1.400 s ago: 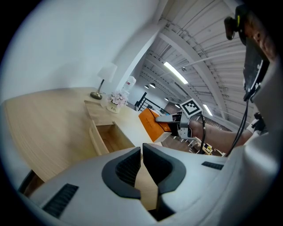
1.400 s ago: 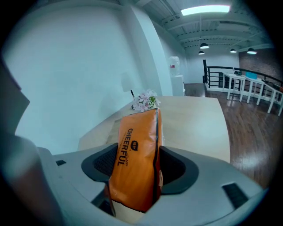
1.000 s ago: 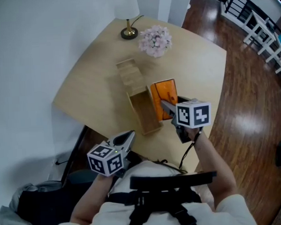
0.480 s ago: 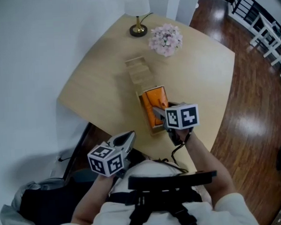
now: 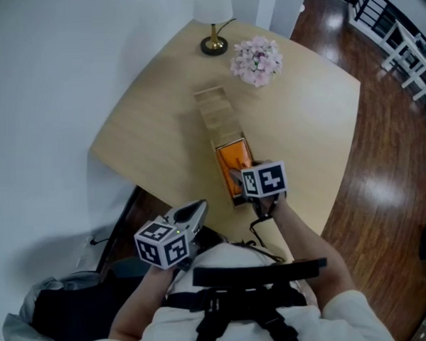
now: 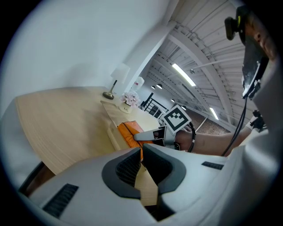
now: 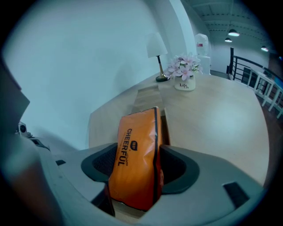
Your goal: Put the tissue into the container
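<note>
Tissue pack (image 7: 135, 161): glossy orange, black lettering

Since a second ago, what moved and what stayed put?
The right gripper came down, lowering the orange tissue pack from beside the wooden container into it. Its jaws remain closed on the pack. The left gripper, shut and empty, the lamp and the flowers stayed put.
</note>
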The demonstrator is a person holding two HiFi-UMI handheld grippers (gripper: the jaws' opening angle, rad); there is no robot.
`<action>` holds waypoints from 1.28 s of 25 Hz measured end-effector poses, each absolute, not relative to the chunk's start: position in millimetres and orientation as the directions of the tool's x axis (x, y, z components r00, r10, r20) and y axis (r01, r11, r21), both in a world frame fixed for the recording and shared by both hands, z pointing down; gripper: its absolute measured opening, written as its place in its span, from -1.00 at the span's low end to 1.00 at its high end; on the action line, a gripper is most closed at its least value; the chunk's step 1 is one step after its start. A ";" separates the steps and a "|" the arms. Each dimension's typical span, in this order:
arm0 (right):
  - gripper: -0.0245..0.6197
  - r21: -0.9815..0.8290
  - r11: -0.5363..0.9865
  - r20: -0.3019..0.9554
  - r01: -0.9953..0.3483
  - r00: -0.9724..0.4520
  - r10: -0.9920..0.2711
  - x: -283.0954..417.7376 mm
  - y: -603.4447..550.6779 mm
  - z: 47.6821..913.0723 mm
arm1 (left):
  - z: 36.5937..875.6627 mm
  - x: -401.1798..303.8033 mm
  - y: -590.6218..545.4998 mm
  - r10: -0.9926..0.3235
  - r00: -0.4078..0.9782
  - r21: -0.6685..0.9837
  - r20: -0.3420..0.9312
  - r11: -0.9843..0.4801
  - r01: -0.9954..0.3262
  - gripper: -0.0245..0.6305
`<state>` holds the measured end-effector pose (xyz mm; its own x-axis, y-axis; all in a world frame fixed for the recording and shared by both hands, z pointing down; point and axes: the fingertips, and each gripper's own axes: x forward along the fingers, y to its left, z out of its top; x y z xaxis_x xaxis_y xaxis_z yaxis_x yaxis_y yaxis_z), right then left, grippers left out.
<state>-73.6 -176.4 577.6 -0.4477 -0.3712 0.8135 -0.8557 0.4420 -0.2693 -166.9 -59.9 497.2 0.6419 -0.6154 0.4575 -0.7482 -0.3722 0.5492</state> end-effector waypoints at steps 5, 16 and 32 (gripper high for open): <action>0.02 -0.280 0.434 0.815 -0.857 -0.451 -0.364 -74.4 -176.8 589.9 | 499.0 -167.1 -60.8 -0.613 0.644 0.554 0.457 -0.371 -0.746 -0.93; 0.12 -0.190 0.466 0.826 -0.864 -0.397 -0.399 -79.1 -177.0 588.0 | 496.3 -161.0 -58.3 -0.603 0.656 0.554 0.454 -0.386 -0.738 -0.93; 0.13 -0.291 0.427 0.778 -0.856 -0.471 -0.416 -70.1 -167.3 568.3 | 493.3 -151.7 -57.0 -0.592 0.669 0.548 0.449 -0.410 -0.730 -0.93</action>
